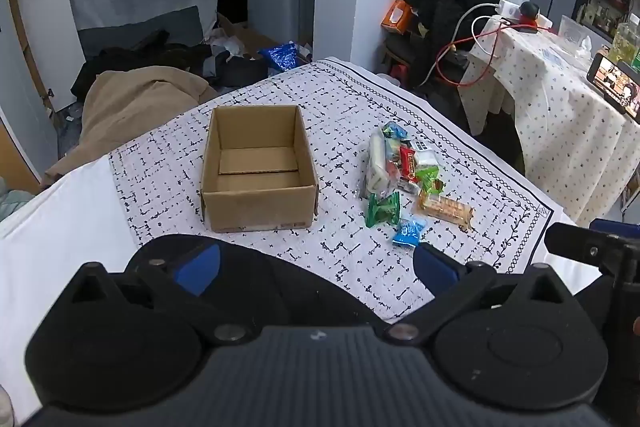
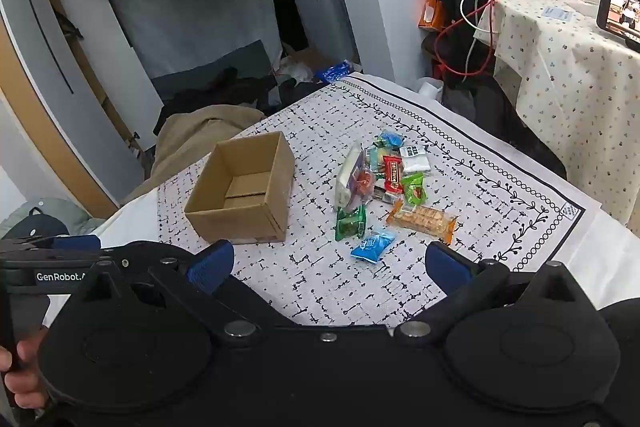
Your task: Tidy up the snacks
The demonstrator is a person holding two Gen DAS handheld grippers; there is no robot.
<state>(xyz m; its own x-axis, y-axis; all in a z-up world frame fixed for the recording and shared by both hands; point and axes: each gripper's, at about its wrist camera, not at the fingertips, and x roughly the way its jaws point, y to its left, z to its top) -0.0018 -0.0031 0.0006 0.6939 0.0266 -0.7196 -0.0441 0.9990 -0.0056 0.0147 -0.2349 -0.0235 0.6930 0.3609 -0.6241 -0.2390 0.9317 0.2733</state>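
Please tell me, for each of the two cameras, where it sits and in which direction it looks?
Left wrist: sits on the left tongs, facing forward over the cardboard box; own open blue fingers show, and the right tongs at the right edge.
Right wrist: sits on the right tongs, facing the snacks; own open fingers show, plus the left tongs and a hand.
Shared: box, snacks, patterned cloth.

lettering on the heaped snack wrappers (image 2: 380, 183) too small to read; phone (image 2: 620, 17) cut off by the frame edge; lower packets half buried.
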